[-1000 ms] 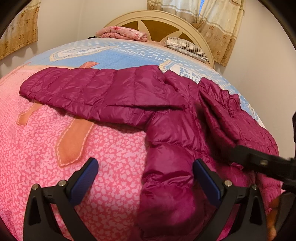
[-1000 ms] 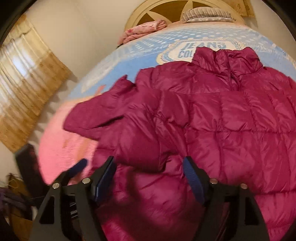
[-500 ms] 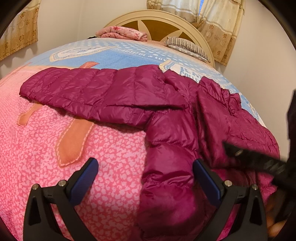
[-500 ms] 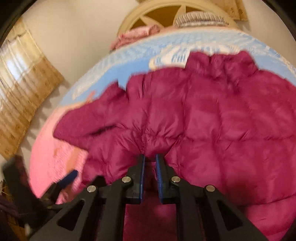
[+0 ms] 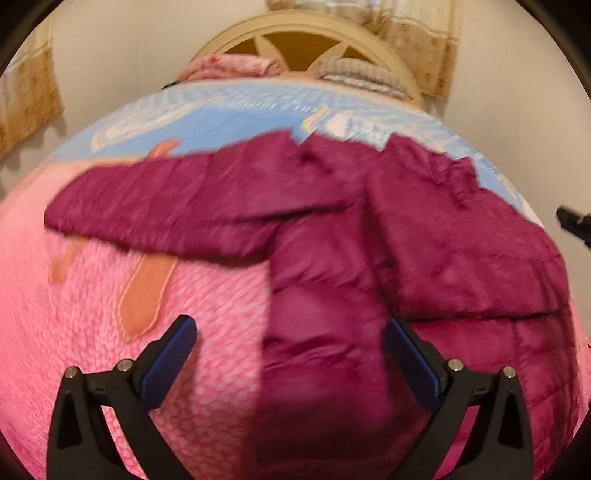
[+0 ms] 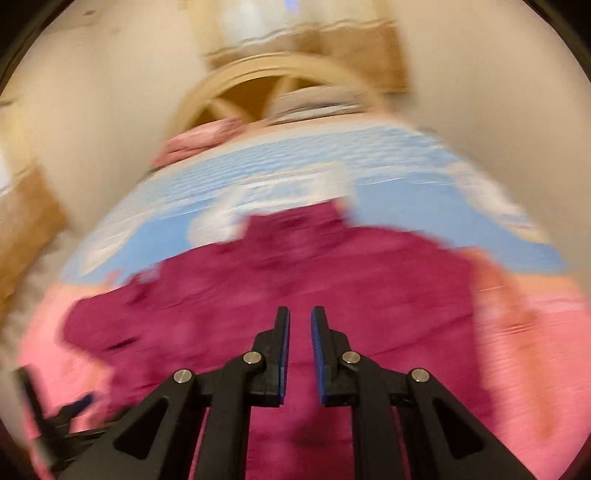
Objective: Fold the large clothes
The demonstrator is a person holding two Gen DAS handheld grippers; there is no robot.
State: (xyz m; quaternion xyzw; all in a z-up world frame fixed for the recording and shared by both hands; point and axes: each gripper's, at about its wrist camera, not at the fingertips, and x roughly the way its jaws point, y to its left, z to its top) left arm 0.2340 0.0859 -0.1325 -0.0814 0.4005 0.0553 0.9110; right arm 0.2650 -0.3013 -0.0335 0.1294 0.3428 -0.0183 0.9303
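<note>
A magenta quilted puffer jacket [image 5: 332, 236] lies on the bed, one sleeve stretched to the left, its right side folded over the body. My left gripper [image 5: 290, 345] is open, its jaws straddling the jacket's lower hem just above it. In the blurred right wrist view the jacket [image 6: 332, 280] spreads below my right gripper [image 6: 300, 332], whose jaws stand nearly together with a narrow gap; no cloth shows between the fingertips. The right gripper's tip shows at the left wrist view's right edge [image 5: 572, 221].
The bed has a pink blanket [image 5: 92, 332] near me and a blue one [image 5: 229, 114] further back. A folded pink cloth [image 5: 229, 66] and a striped pillow [image 5: 362, 74] lie by the arched headboard [image 5: 303, 33]. Curtains and walls surround the bed.
My right gripper closed on the jacket, pulled its right side over the body, and has lifted up and back. The left gripper rose slightly and stayed open.
</note>
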